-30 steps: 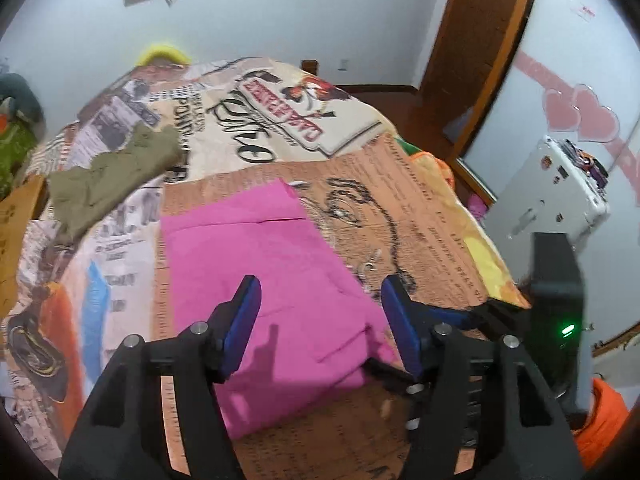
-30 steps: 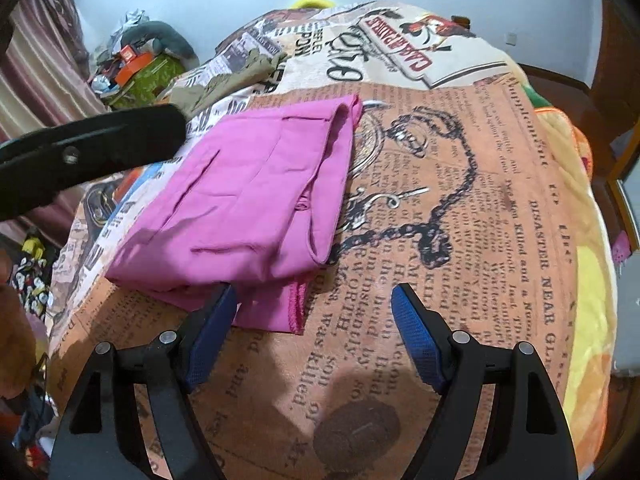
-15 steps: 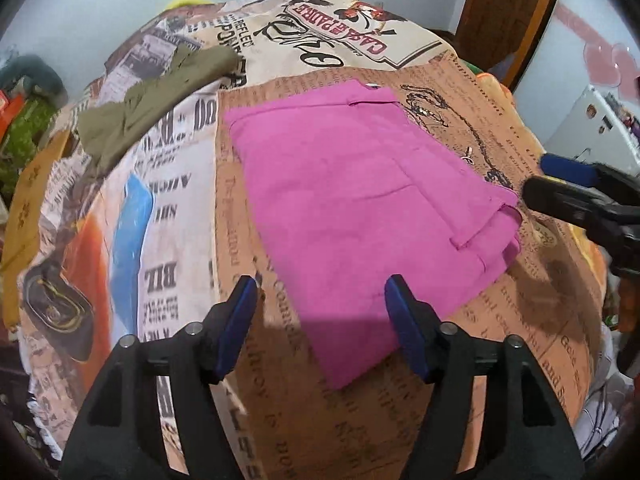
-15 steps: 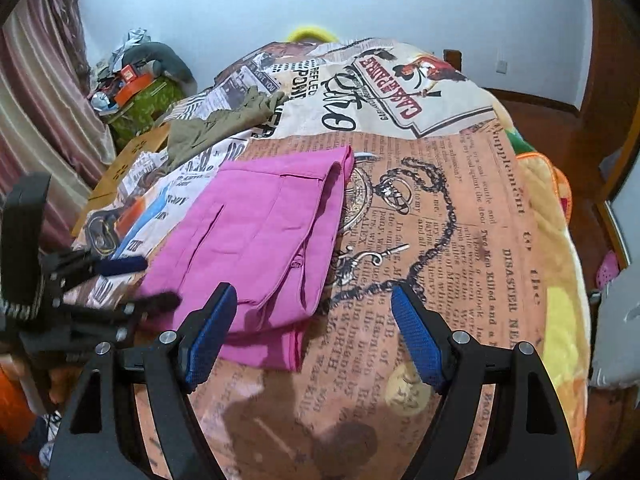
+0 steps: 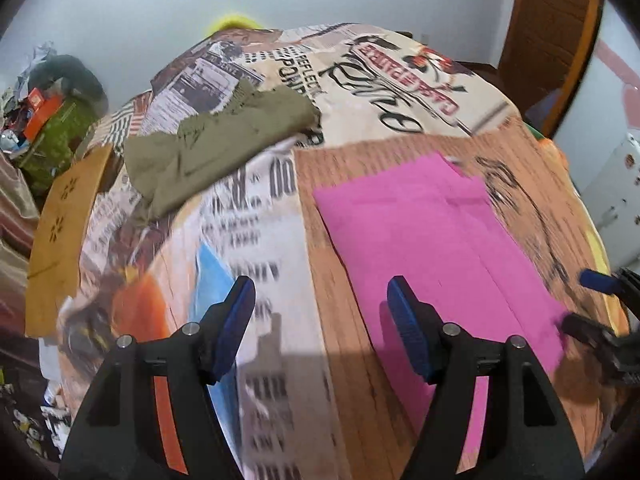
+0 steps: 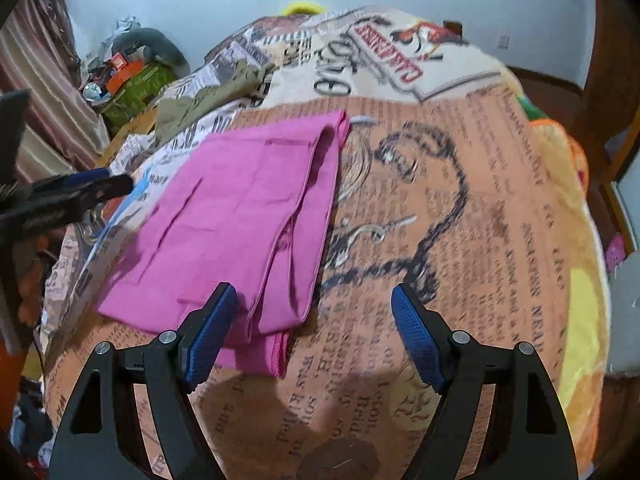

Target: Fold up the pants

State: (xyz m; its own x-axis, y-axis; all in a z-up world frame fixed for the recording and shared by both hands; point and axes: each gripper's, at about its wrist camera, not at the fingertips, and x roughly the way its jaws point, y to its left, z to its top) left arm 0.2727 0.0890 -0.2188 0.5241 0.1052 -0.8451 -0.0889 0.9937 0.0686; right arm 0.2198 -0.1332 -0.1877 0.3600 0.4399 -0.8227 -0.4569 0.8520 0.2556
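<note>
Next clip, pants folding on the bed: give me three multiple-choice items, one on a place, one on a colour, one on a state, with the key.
1. Where does the olive garment lie relative to the pink pants?
A. On top of them
B. Apart, further up the bedspread
C. Under them

2. What colour are the folded pants?
A. Pink
B. Blue
C. White

3. How is the right tool?
A. Shut on the pants
B. Shut on the bedspread
C. Open, empty

Key: B, bare bedspread separates them; A, pink in both views; C, its pads stand apart, holding nothing.
</note>
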